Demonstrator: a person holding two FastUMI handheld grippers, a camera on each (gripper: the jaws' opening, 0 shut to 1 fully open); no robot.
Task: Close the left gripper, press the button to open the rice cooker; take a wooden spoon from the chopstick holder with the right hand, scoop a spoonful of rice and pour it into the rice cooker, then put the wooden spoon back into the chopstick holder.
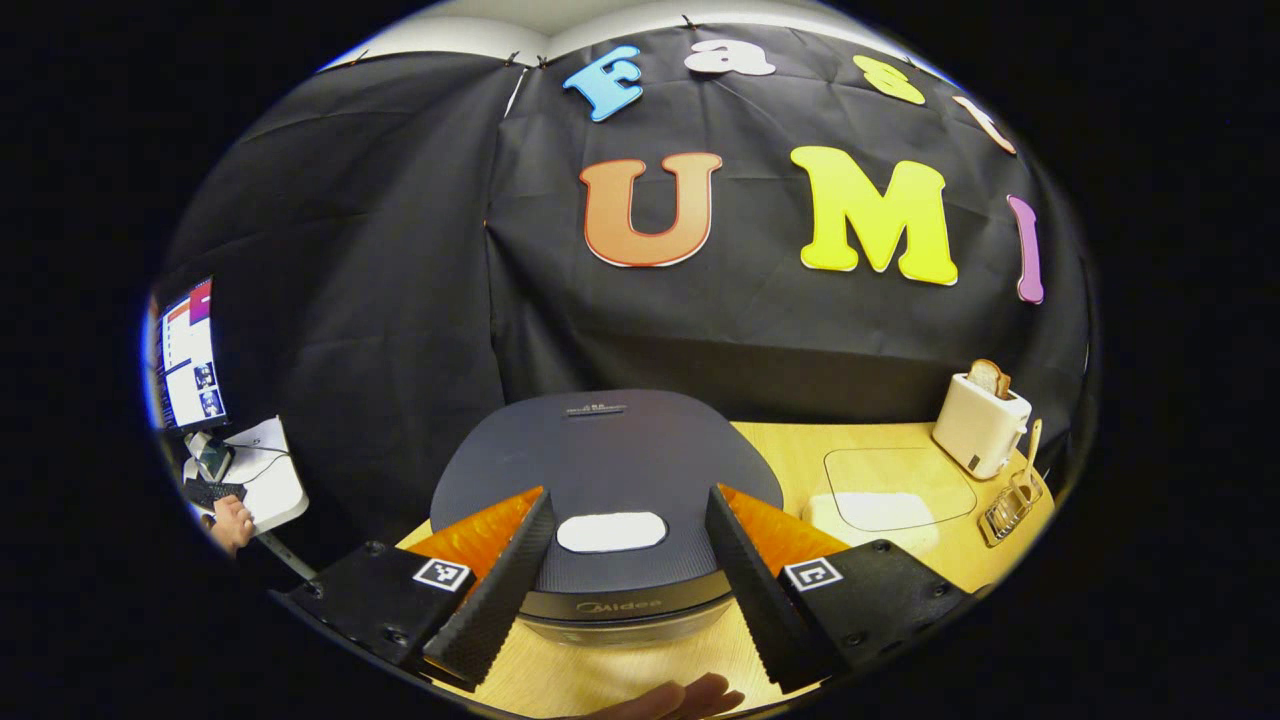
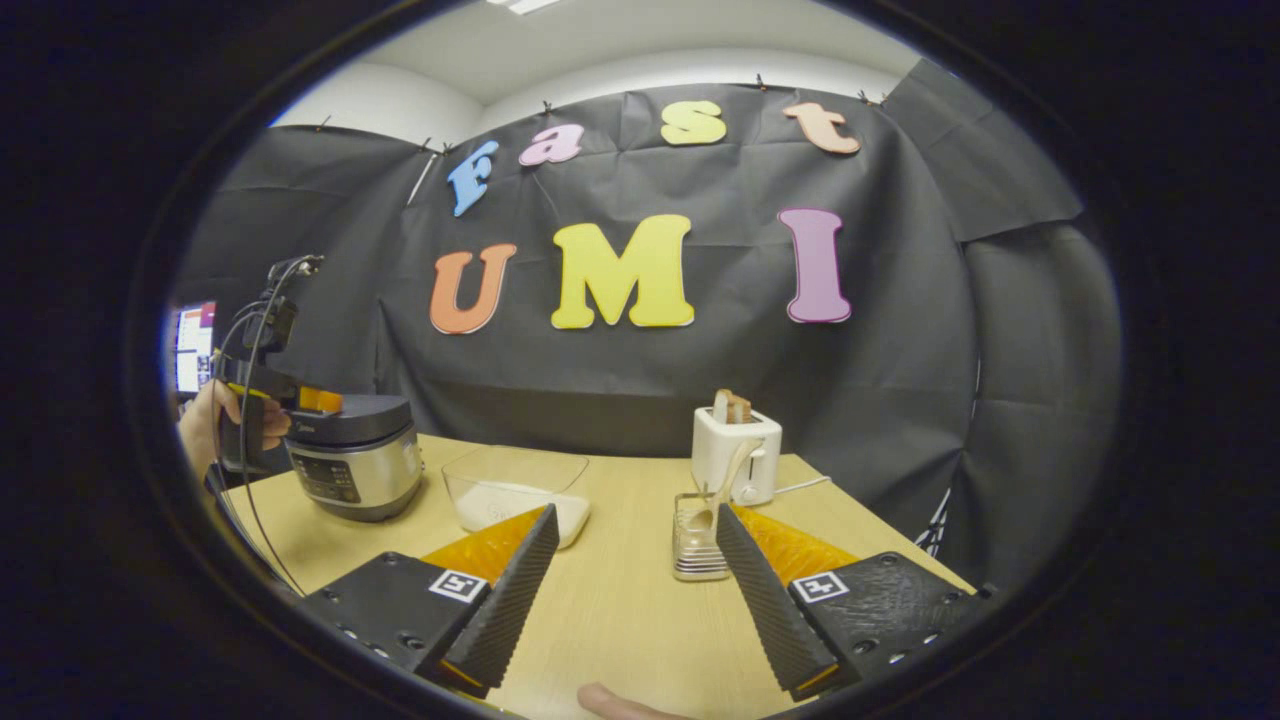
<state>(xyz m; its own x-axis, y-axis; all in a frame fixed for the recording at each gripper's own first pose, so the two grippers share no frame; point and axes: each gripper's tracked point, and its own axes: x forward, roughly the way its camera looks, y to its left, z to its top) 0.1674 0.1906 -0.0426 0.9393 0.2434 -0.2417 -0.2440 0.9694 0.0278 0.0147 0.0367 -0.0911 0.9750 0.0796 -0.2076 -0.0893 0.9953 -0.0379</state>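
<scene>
Opening step, judged not yet begun. Left gripper, jaws spread wide, hovers over the closed rice cooker; its pale button lies between the jaws, which must close before pressing. Right gripper, jaws likewise apart: rice container beyond the left jaw, chopstick holder with wooden spoon just inside the right.
</scene>
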